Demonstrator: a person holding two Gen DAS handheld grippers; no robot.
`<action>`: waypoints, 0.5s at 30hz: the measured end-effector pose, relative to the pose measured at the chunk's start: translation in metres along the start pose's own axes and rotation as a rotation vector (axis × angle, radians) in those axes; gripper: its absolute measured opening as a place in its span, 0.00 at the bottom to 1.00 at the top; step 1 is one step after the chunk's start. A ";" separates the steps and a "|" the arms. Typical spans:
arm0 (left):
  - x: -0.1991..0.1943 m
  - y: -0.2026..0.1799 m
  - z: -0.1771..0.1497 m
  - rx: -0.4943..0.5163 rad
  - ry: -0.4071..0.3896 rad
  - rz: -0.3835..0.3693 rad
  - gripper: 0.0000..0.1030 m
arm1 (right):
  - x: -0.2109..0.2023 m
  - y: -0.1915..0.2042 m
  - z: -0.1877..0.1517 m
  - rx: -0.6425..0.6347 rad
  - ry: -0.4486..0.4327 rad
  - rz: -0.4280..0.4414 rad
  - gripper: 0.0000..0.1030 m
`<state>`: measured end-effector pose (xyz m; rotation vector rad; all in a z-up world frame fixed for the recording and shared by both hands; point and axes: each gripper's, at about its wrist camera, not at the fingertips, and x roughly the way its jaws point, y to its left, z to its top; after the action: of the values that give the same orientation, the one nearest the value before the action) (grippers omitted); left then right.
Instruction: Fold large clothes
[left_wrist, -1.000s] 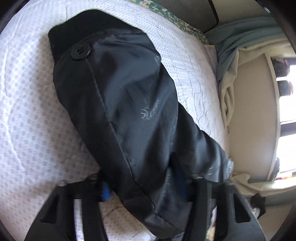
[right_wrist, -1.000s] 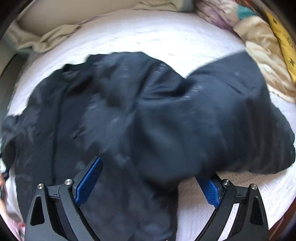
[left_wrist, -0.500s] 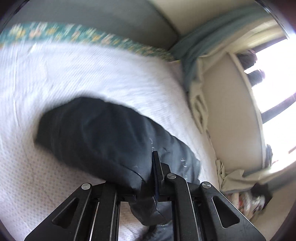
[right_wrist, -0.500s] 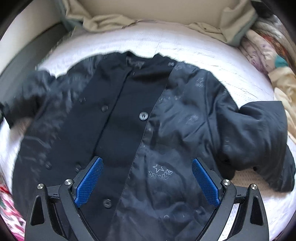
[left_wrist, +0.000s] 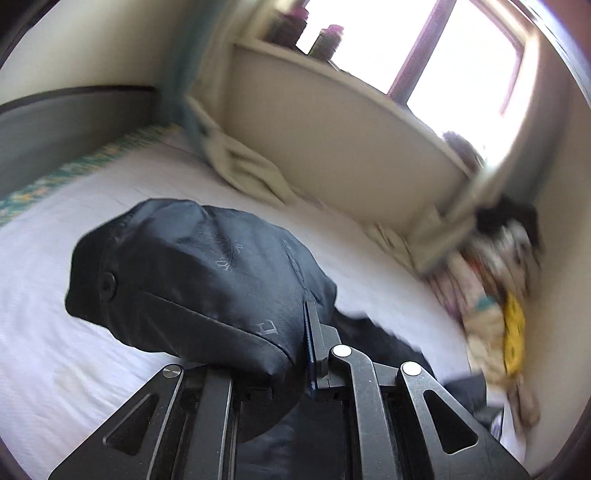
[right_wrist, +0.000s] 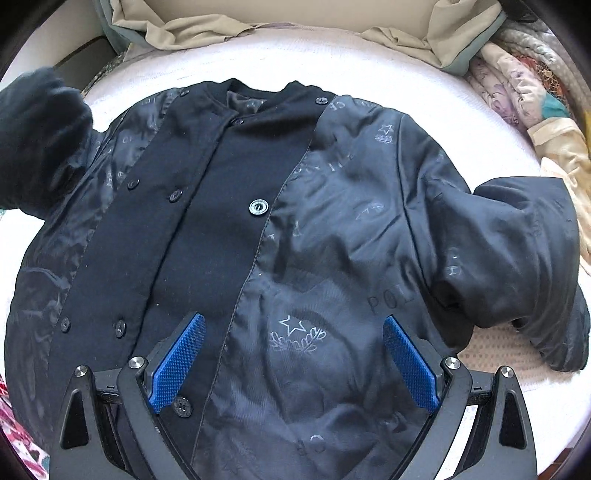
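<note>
Black satin lining, printed with pale stars and lettering, is lying spread across the white bedspread (right_wrist: 388, 62) as the jacket (right_wrist: 295, 229) is resting inside-out and face up directly beneath the right gripper (right_wrist: 293, 363). That gripper is hanging over the lower front of the garment with its blue pads (right_wrist: 179, 363) standing wide apart, nothing caught between them; the dark button placket is running away from its left pad toward the collar at the far side, and a metal snap (right_wrist: 258, 206) is sitting ahead of the gripper, near the middle of the chest. Off to the gripper's right, one sleeve (right_wrist: 524, 266) is lying bunched and folded back on itself at the jacket's edge. Far to its left, the other sleeve (left_wrist: 192, 280) is being held up off the bed by the left gripper (left_wrist: 308, 343), whose jaws are pinched tight on the fabric; the cloth is draping over and to the left of its fingers, with a dark button (left_wrist: 108, 283) showing near the cuff end. Beyond the left gripper, the picture is blurring, but a bright window (left_wrist: 461, 55) and a pale ledge are showing ahead, and a heap of patterned bedding (left_wrist: 495, 295) is sitting to its right. Crumpled beige cloth (right_wrist: 207, 26) is lying past the collar, along the far rim of the bed.
</note>
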<state>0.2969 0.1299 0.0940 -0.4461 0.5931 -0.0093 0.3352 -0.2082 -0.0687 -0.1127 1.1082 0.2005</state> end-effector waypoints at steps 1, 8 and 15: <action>0.015 -0.013 -0.011 0.027 0.043 -0.015 0.15 | -0.001 -0.001 0.000 0.002 -0.003 -0.004 0.93; 0.095 -0.059 -0.095 0.126 0.327 -0.028 0.17 | 0.003 0.002 -0.005 -0.026 0.004 -0.039 0.93; 0.078 -0.074 -0.125 0.197 0.402 -0.064 0.87 | 0.022 0.008 -0.013 -0.068 0.046 -0.073 0.94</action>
<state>0.3028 0.0014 -0.0102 -0.2711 0.9637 -0.2208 0.3315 -0.2007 -0.0942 -0.2194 1.1413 0.1713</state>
